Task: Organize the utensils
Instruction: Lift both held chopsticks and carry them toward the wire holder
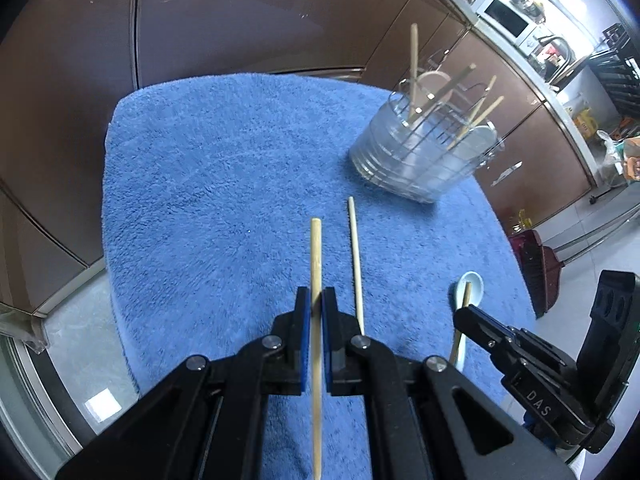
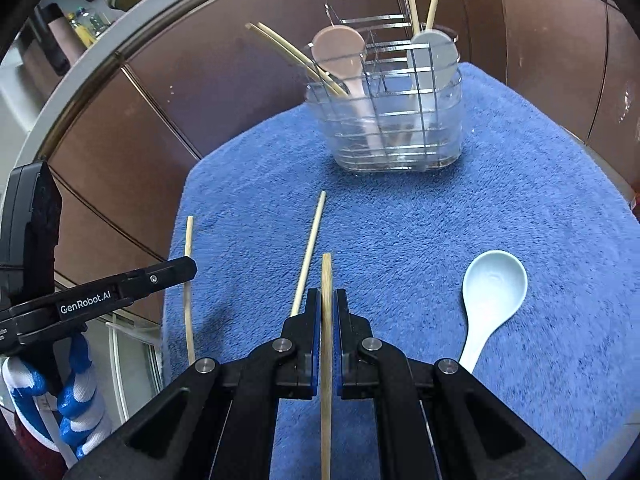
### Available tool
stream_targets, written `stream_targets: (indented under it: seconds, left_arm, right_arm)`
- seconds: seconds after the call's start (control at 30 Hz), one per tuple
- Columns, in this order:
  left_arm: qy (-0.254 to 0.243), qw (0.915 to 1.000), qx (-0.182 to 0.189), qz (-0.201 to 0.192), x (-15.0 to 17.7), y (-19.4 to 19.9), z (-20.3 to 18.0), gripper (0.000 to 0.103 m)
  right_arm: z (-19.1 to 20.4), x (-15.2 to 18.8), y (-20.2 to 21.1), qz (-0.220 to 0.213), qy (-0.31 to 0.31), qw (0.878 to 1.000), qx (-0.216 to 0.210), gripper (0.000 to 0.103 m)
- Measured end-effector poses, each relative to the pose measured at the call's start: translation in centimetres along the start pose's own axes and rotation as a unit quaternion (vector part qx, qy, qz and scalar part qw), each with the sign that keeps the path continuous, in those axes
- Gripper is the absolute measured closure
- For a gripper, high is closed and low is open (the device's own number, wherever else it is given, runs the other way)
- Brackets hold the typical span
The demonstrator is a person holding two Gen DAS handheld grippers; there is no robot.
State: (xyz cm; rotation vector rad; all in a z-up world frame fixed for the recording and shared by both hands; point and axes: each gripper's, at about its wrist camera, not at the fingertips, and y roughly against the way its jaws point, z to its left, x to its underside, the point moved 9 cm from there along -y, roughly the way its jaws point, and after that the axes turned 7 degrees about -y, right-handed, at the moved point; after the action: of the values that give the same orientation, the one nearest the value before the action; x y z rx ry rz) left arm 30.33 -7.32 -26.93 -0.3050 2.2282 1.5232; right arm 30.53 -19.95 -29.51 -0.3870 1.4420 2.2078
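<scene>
My left gripper [image 1: 316, 294] is shut on a wooden chopstick [image 1: 316, 248] that points forward over the blue towel [image 1: 208, 184]. A second chopstick [image 1: 355, 256] lies loose on the towel just to its right. My right gripper [image 2: 327, 296] is shut on another chopstick [image 2: 327, 276]. The loose chopstick [image 2: 310, 248] lies just left of it. A light blue spoon [image 2: 490, 292] lies on the towel to the right. The clear utensil holder with a wire rack [image 2: 394, 120] stands at the far side, holding several chopsticks and two spoons; it also shows in the left wrist view [image 1: 420, 148].
The towel [image 2: 500, 200] covers a small table in front of brown cabinet doors [image 1: 240, 16]. The right gripper [image 1: 520, 356] shows at the lower right of the left wrist view, the left gripper [image 2: 120, 288] at the left of the right wrist view. A microwave [image 1: 510, 20] sits on the far counter.
</scene>
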Motion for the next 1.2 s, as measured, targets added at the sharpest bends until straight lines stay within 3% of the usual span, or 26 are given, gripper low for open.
stream_targets:
  seconds: [0.53,1.2]
  left_arm:
    - [-0.008,0.9985,0.012,-0.053,1.6,5.9,-1.0,0.098]
    - [-0.039,0.9928,0.023,-0.111,2.6,11.2,-4.2,0.098]
  right_arm:
    - [3.6,2.0,5.5,-0.051,0.013,0.999,-0.013,0.097]
    - [3.7,3.1,10.8,-0.109,0.013,0.993,-0.032,0.097]
